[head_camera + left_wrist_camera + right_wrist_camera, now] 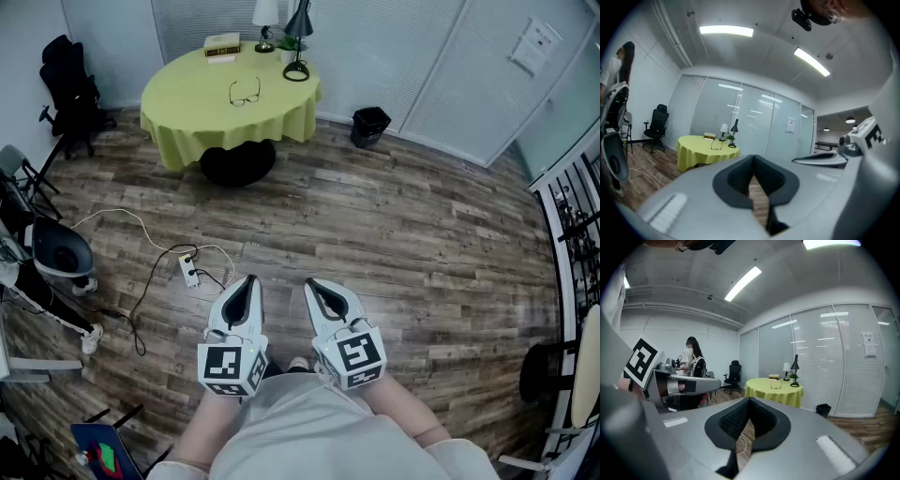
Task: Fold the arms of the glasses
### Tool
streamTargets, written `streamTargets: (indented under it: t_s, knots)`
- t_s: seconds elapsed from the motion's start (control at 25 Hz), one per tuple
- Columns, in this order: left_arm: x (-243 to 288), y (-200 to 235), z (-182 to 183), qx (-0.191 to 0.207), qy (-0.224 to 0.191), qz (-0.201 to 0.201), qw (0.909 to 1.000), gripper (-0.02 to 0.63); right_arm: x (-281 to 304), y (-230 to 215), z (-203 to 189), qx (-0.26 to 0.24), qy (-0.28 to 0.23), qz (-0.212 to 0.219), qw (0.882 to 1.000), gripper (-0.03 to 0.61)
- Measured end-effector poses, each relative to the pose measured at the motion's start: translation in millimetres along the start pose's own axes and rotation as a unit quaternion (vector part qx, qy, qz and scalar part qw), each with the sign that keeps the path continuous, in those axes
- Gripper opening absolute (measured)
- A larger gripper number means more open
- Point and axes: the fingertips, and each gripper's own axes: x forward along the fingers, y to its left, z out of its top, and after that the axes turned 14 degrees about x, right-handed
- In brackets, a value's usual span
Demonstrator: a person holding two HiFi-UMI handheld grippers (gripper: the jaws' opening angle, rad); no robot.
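Observation:
The glasses (245,93) lie with their arms spread on a round table with a yellow cloth (187,112), far across the room. They show small in the left gripper view (715,145) and in the right gripper view (776,384). Both grippers are held close to my body over the wooden floor, side by side and pointing toward the table. My left gripper (250,282) is shut with nothing between its pads (740,177). My right gripper (312,287) is also shut and empty, its pads (736,420) meeting at the tips.
A book (222,45), a white lamp (265,17) and a black desk lamp (298,42) stand on the table behind the glasses. A black bin (370,125) is right of the table. A power strip with cables (190,272) lies on the floor. Chairs stand at left (70,89).

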Motion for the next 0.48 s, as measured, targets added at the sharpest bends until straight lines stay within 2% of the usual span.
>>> streamTargets:
  t_s: [0.2,0.48]
  knots:
    - [6,3,-4,0.002,0.012,0.002,0.9999,0.006,5,-6,-1,0.010,0.003,-0.001,1.000,-0.002]
    - [13,20,-28,-0.004,0.044,0.009,0.9990,0.006,27,-14,-24,0.056,0.032,0.006,0.998,-0.002]
